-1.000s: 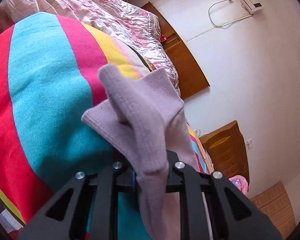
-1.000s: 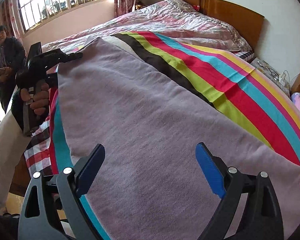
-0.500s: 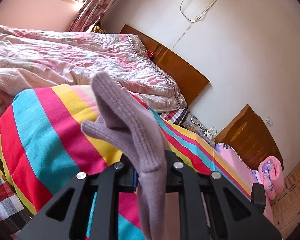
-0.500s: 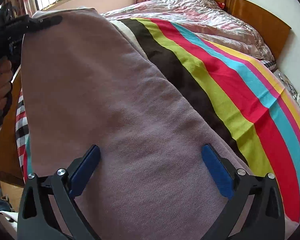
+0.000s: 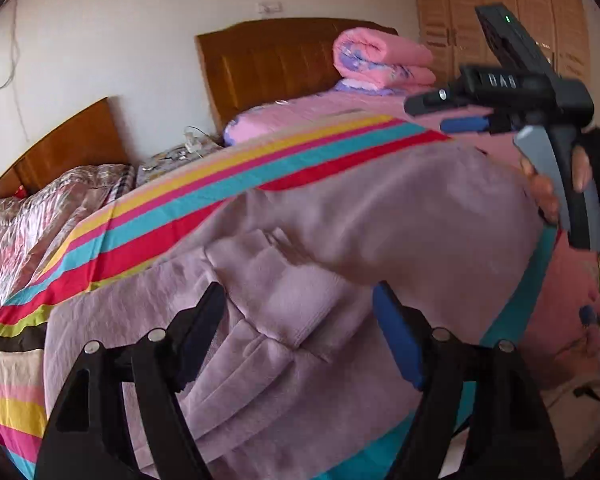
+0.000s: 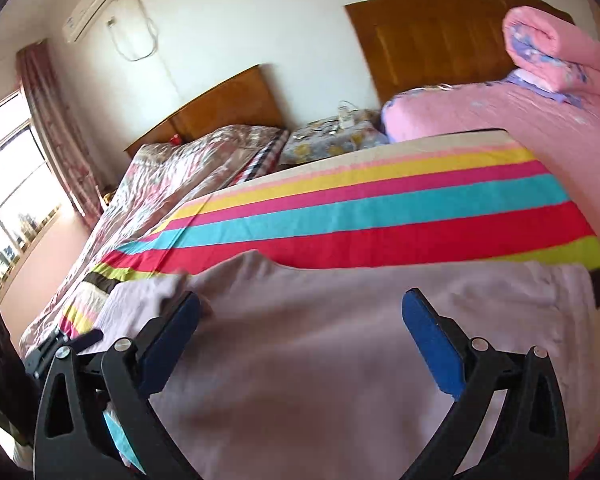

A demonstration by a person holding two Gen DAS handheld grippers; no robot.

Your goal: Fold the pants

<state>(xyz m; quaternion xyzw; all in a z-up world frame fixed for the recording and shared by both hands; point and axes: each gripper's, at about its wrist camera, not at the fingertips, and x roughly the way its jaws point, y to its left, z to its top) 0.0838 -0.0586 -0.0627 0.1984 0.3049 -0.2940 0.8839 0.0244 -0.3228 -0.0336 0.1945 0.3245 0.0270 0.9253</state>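
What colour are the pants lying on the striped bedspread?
Pale lilac, a plain soft knit: the pants show best in the right wrist view, spread over the multicoloured striped bedspread.

A bed [image 6: 572, 128] with a wooden headboard [image 6: 432, 36] is carrying everything. A striped blanket [image 6: 380, 208] is lying across it, its bands running side to side. The lilac pants [image 6: 340, 340] are lying on the blanket along the near edge, bunching into folds toward the left end. A rolled pink quilt [image 6: 556, 56] is sitting at the head end, against the headboard, on the pink sheet.
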